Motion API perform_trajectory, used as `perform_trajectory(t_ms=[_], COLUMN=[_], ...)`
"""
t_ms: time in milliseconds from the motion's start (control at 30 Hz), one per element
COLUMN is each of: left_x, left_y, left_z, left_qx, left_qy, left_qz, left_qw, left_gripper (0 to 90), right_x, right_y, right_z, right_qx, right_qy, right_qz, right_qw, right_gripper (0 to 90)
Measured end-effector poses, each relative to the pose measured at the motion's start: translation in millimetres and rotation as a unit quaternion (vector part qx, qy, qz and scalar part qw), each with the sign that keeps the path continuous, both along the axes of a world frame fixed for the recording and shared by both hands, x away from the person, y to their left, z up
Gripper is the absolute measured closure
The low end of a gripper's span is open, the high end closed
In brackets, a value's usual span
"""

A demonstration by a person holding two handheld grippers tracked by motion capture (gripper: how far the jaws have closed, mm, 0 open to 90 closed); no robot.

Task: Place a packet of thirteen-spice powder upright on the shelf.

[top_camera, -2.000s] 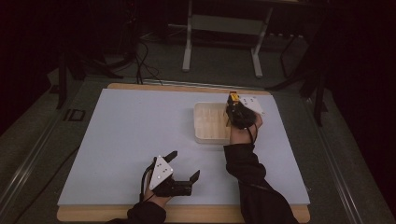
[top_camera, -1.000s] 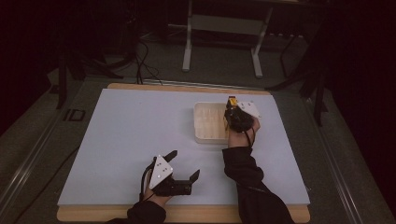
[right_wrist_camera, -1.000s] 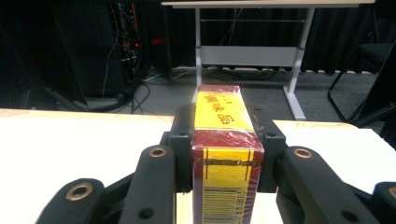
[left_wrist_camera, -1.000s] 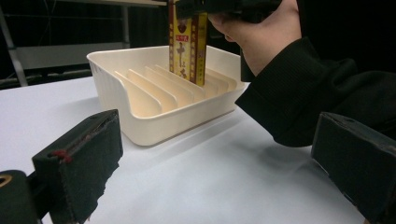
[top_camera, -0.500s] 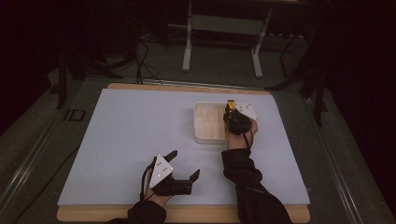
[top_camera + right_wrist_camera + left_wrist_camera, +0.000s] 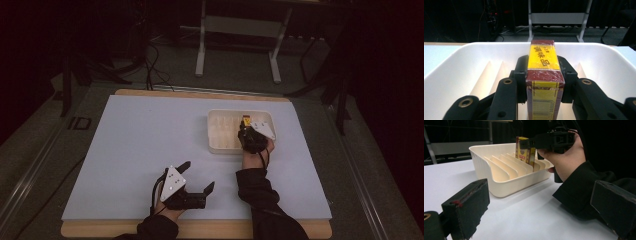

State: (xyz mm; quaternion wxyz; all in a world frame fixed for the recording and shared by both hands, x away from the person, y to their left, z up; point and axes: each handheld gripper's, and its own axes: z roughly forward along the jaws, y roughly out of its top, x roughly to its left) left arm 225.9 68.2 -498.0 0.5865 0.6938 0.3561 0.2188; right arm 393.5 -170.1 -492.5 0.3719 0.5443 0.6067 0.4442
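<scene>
The left tool [image 6: 196, 176] rests on the table [image 6: 130, 145] near its front edge, jaws spread and grasping nothing. To its right, the right tool [image 6: 245, 126] clamps one red-and-yellow box [image 6: 544, 75] upright between its jaws, over the single cream tray [image 6: 216, 131] with its row of dividers [image 6: 506, 166].

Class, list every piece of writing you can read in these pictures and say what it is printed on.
"调味品": top face of the yellow and dark red box held in the right tool.
Small characters beside it: too small to read.
Barcode digits on the box end: blurred.
"ID": floor left of the table.
</scene>
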Motion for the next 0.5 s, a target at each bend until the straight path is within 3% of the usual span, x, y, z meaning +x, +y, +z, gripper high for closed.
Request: perform_trajectory(t_ms=[500], left_x=[0.4], left_y=[-0.4], left_z=[0.2], left_qx=[-0.001], left_qy=[-0.001], left_qz=[0.001], left_qw=[1.0000], left_gripper=[3.2], right_x=[-6.2], right_y=[-2.0], right_z=[-1.7], right_qx=[0.007], right_qy=[0.003], right_qz=[0.002], right_qw=[1.0000], right_gripper=[66.2])
